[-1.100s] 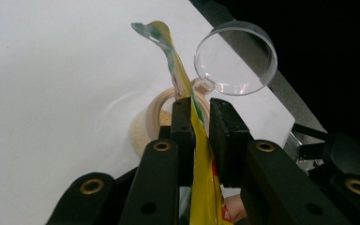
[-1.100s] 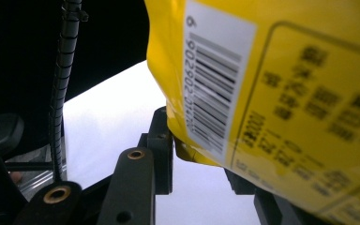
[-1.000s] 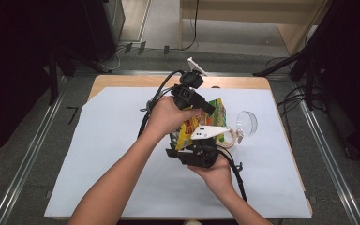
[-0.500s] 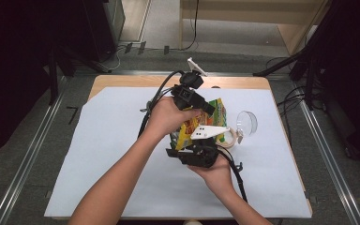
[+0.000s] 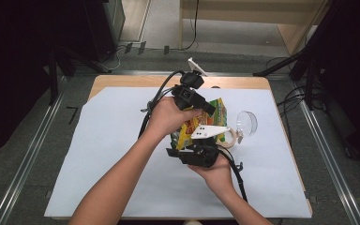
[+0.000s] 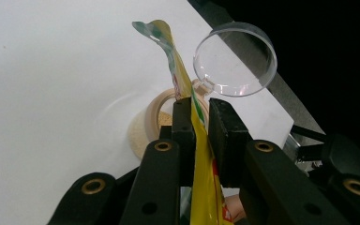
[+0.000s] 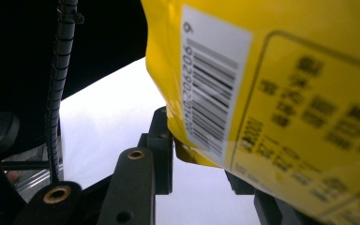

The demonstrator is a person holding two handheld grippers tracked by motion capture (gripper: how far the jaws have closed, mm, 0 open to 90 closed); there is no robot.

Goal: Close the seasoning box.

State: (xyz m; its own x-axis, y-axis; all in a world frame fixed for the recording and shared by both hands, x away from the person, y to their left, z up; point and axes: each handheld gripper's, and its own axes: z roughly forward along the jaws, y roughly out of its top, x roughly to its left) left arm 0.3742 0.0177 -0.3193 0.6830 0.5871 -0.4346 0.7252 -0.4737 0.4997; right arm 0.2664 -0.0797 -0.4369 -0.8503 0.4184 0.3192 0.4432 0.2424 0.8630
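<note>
High view: yellow-and-green snack bag (image 5: 201, 123) held above the middle of the white-covered surface (image 5: 103, 154), between both tools. Its long axis runs roughly from near side to far side, top end toward the far edge. Left tool (image 5: 205, 107) at the bag's far end, right tool (image 5: 198, 149) at its near end. Roll of tape (image 5: 230, 137) and clear round lid (image 5: 246, 123) just right of the bag, on the surface. Wooden edge beyond the white sheet; grey floor, metal rails either side, cables at the far end.

Left gripper view: left tool (image 6: 200, 123) nearly closed, pads clamping the bag's thin edge (image 6: 198, 154); the bag stands edge-on, its tip curling up past the jaws. Tape roll (image 6: 147, 124) and clear lid (image 6: 234, 58) beyond.

Right gripper view: bag's barcode face (image 7: 281, 93) close up, tilted. Right tool (image 7: 201, 164) part-closed on the bag's lower corner.
</note>
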